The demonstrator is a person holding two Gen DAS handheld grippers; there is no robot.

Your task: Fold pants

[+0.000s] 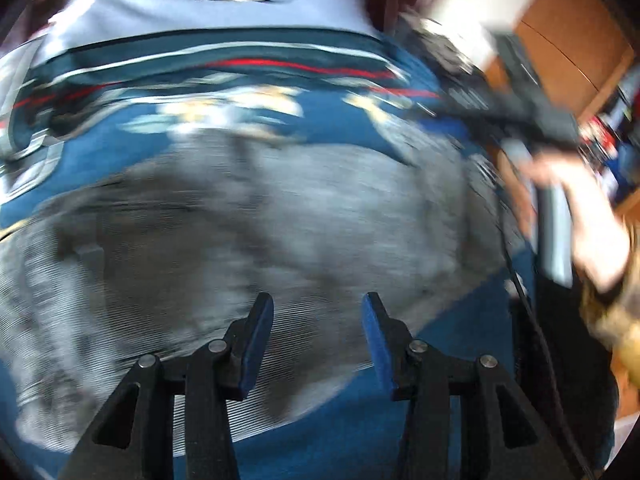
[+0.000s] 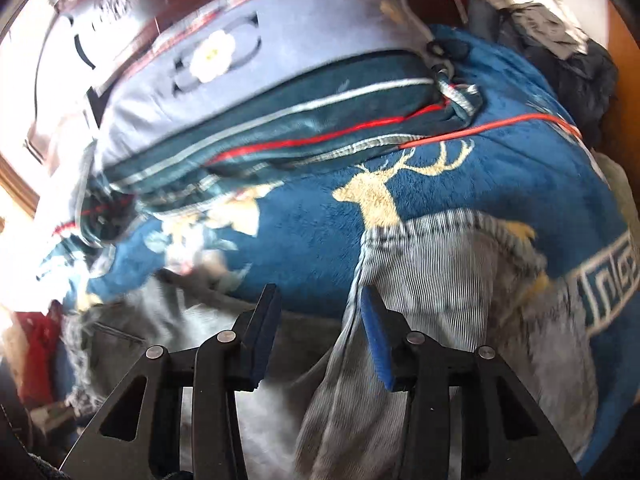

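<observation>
Your left gripper [image 1: 318,312] is spread wide, nothing between its pads, over the grey corduroy pants [image 1: 248,216] lying on the blue deer blanket [image 1: 360,420]; view is motion-blurred. Your right gripper [image 2: 318,304] is also spread, empty, pants [image 2: 432,280] at 3 o'clock of it on the blanket [image 2: 312,236]. Folded quilt [image 2: 280,92] at 12 o'clock.

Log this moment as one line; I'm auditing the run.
left claw: open, empty | right claw: open, empty | grey corduroy pants: unfolded on blue deer-print fleece blanket | left view blurred
</observation>
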